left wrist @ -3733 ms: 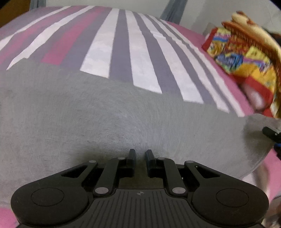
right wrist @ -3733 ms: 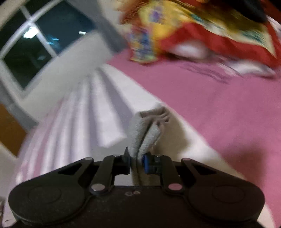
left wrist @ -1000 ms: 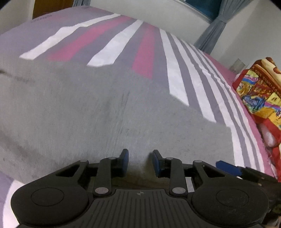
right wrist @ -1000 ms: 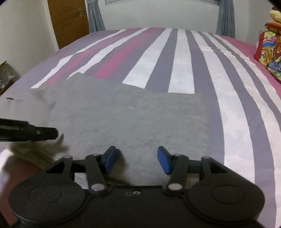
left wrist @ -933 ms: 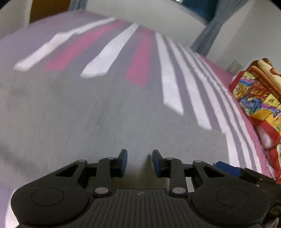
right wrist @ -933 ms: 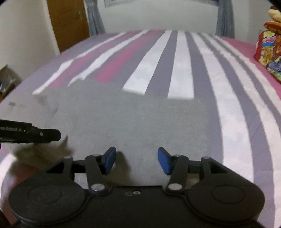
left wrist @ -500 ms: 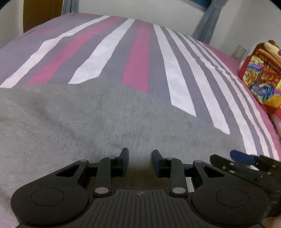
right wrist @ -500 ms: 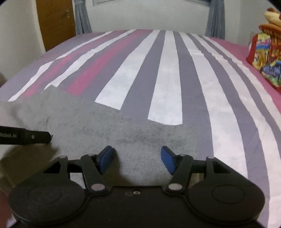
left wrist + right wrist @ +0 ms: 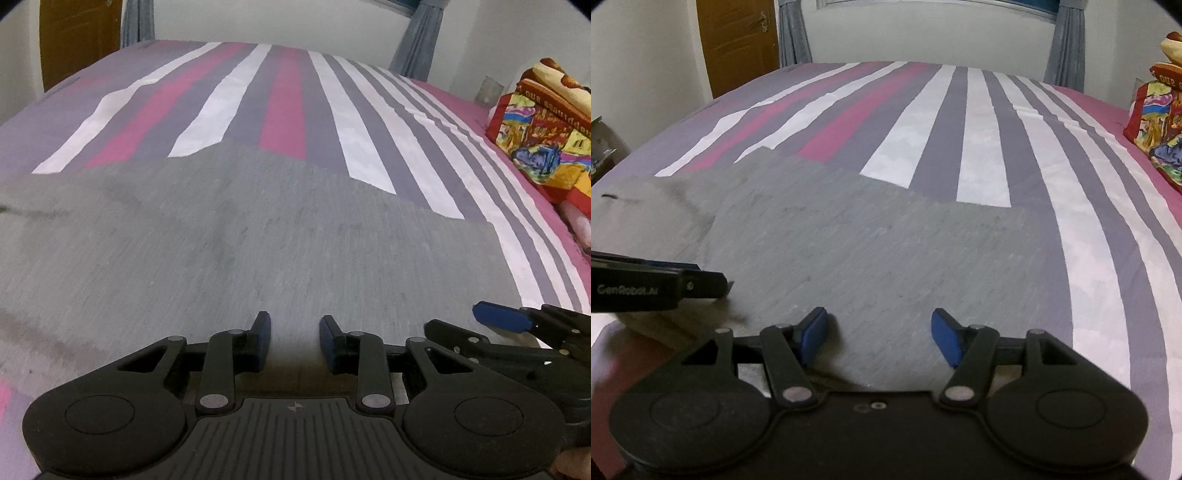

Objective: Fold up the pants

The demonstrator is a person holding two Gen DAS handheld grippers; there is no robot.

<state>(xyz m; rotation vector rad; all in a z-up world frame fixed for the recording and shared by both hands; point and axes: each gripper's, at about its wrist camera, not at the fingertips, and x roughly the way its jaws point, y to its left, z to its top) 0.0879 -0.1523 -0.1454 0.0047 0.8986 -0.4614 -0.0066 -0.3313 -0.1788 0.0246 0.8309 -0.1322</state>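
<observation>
The grey pants [image 9: 258, 236] lie flat and spread across the near part of the bed [image 9: 288, 92], their far edge cutting across the pink, white and purple stripes of the bedspread. In my right view the pants [image 9: 886, 251] show a folded layer: a lighter grey flap runs out toward the bed's left edge, and the darker top layer ends in a straight right edge short of the bed's right side, with striped cover bare beyond it.

My left claw [image 9: 294, 341] hangs just above the cloth near the bed's near edge, its blue-padded fingers [image 9: 263, 341] parted by a narrow gap with nothing between them; it is released. From the right view my left claw [image 9: 713, 286] comes in at the left, seen side-on over the folded flap.

My right claw [image 9: 880, 341] stands wider, its jaws having just been opening, and only flat cloth lies under the gap; no fold is pinched, so it too is released. In the left view my right claw [image 9: 517, 325] shows just beside the left one, toward the bed's right edge.

Near the bed's right edge lies a bright red and yellow printed blanket [image 9: 543, 129]. Past the bed's far edge hang grey curtains [image 9: 794, 33], with a brown wooden door [image 9: 737, 40] at the far left.
</observation>
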